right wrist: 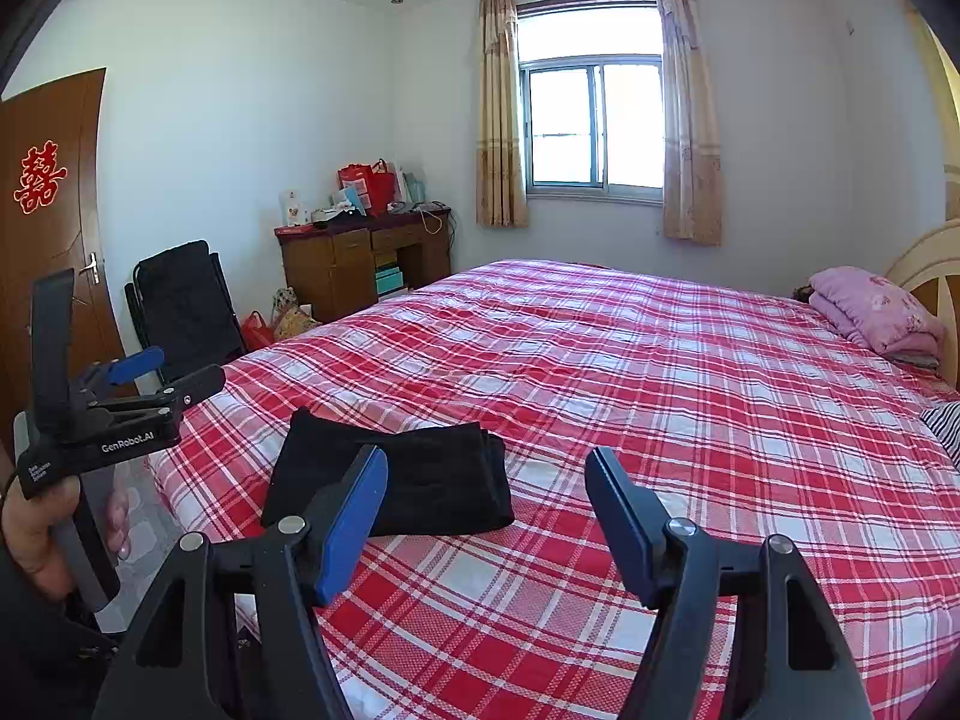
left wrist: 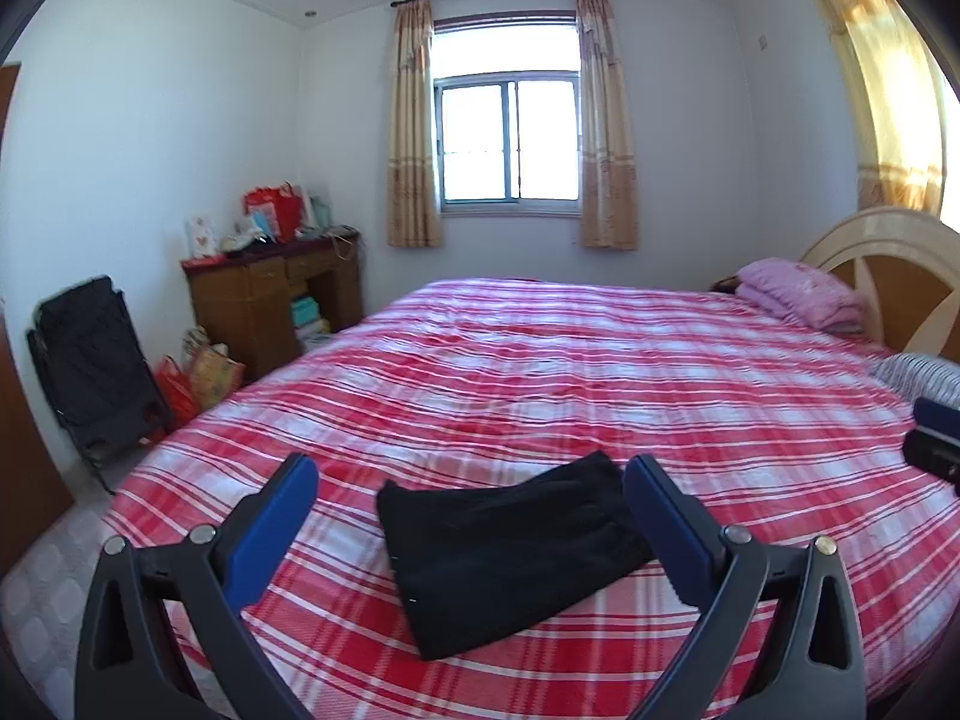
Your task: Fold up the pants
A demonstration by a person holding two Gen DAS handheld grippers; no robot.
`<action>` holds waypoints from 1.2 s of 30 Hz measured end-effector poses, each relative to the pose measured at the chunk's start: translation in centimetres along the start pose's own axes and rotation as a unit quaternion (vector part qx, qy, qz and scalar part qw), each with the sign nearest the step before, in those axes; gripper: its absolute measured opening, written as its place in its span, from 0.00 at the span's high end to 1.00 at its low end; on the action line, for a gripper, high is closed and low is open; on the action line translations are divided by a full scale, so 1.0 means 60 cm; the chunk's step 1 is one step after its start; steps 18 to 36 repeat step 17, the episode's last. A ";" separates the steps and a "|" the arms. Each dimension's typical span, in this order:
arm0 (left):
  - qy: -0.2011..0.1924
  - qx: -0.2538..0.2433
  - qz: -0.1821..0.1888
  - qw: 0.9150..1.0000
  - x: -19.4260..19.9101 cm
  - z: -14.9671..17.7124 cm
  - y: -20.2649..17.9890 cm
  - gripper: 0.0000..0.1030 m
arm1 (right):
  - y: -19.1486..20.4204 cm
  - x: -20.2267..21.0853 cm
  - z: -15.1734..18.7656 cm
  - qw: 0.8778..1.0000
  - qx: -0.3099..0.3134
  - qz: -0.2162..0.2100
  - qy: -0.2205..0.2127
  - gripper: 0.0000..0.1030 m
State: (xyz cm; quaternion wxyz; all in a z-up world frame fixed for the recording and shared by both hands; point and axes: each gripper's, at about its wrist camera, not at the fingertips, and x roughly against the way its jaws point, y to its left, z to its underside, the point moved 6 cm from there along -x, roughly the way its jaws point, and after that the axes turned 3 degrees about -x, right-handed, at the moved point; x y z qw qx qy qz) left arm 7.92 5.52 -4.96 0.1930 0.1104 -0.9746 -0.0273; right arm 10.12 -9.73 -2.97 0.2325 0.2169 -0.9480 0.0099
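The black pants (left wrist: 510, 546) lie folded into a compact rectangle on the red plaid bed (left wrist: 540, 372), near its front corner. My left gripper (left wrist: 471, 471) is open and empty, held above and in front of the pants. In the right wrist view the pants (right wrist: 408, 480) lie left of centre on the bed (right wrist: 660, 390). My right gripper (right wrist: 486, 462) is open and empty, held above the bed to the right of the pants. The left gripper (right wrist: 174, 369) also shows at the far left, in a hand, open.
A pink folded quilt (left wrist: 798, 294) and a striped pillow (left wrist: 918, 375) lie by the headboard (left wrist: 888, 276). A wooden desk (left wrist: 276, 300) with bags, a black folding chair (left wrist: 96, 372) and a door (right wrist: 48, 252) stand left of the bed.
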 end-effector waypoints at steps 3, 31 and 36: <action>-0.001 -0.006 -0.010 1.000 0.000 0.001 0.001 0.00 | 0.001 -0.002 0.001 1.000 0.001 0.001 0.001 0.32; 0.003 -0.007 0.006 1.000 -0.010 0.010 0.002 0.00 | 0.008 -0.013 0.007 1.000 0.011 0.004 0.011 0.32; 0.003 -0.007 0.006 1.000 -0.010 0.010 0.002 0.00 | 0.008 -0.013 0.007 1.000 0.011 0.004 0.011 0.32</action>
